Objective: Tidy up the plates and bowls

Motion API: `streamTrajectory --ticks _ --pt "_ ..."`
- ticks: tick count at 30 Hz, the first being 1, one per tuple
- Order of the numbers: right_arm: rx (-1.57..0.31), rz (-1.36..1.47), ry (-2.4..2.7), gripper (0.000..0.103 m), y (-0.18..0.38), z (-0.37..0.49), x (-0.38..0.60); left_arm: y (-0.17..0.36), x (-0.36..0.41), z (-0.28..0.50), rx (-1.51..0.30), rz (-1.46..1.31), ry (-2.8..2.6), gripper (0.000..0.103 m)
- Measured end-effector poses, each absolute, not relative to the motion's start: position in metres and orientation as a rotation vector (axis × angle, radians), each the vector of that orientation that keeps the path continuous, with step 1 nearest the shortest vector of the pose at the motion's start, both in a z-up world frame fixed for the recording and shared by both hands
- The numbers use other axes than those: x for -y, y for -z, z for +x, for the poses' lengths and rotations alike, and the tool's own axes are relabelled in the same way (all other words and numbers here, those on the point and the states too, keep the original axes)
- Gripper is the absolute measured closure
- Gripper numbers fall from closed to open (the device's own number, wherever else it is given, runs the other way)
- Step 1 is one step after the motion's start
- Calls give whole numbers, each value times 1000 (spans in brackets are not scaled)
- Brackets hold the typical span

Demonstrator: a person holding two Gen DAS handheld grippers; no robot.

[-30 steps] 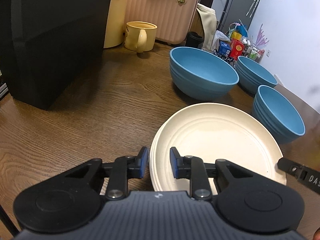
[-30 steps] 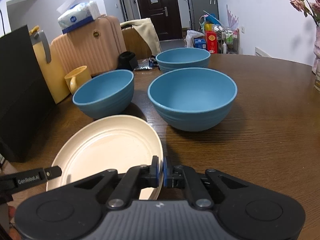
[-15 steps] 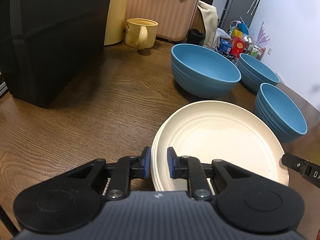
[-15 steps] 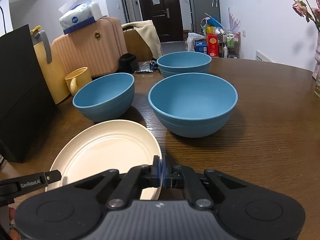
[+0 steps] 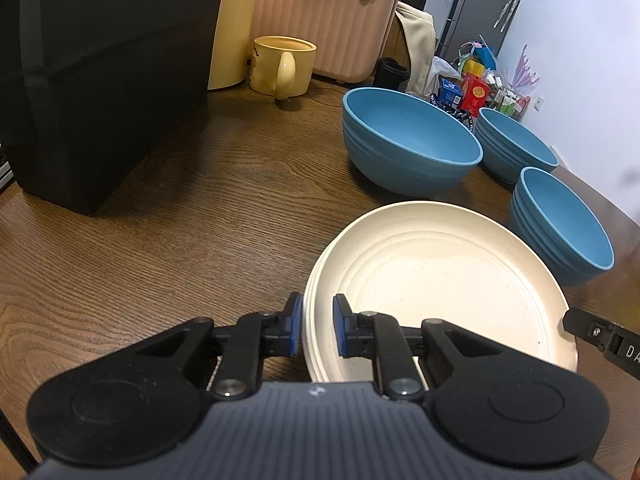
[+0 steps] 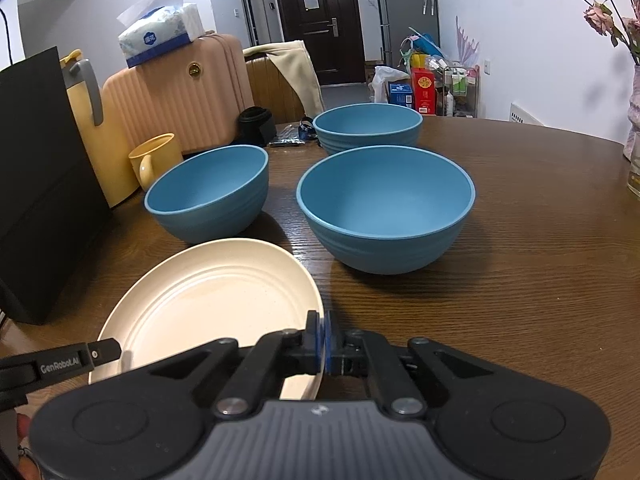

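A stack of cream plates [image 5: 440,276] lies on the wooden table [image 5: 160,240]. My left gripper [image 5: 316,330] is shut on the stack's near left rim, one blue pad outside and one on the inner face. My right gripper [image 6: 322,338] is shut on the thin right rim of the top plate [image 6: 216,300]. Each gripper's finger shows at the edge of the other's view. Three blue bowls stand upright behind the plates: a left bowl [image 6: 208,188], a near right bowl [image 6: 386,200] and a far bowl [image 6: 368,124].
A tall black box [image 5: 100,60] stands on the table's left side. Beside it stand a yellow jug [image 6: 92,120] and a yellow mug [image 5: 284,64], with a pink suitcase [image 5: 320,20] behind them. A glass vase [image 6: 634,140] stands at the far right edge.
My left jaws have narrowed onto the stack's rim. My right jaws have closed the last small gap on the top plate's rim. Neither hand has moved.
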State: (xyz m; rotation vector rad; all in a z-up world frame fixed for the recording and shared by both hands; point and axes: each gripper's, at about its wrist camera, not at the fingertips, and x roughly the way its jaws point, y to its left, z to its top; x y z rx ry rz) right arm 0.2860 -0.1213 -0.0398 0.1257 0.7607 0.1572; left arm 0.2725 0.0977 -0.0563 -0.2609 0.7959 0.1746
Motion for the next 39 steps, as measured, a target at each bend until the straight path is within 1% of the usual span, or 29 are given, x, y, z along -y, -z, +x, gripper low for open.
streamTrajectory --ticks 39 --pt "-785 123 -184 101 37 285 116 58 -117 270 -797 -343 -159 86"
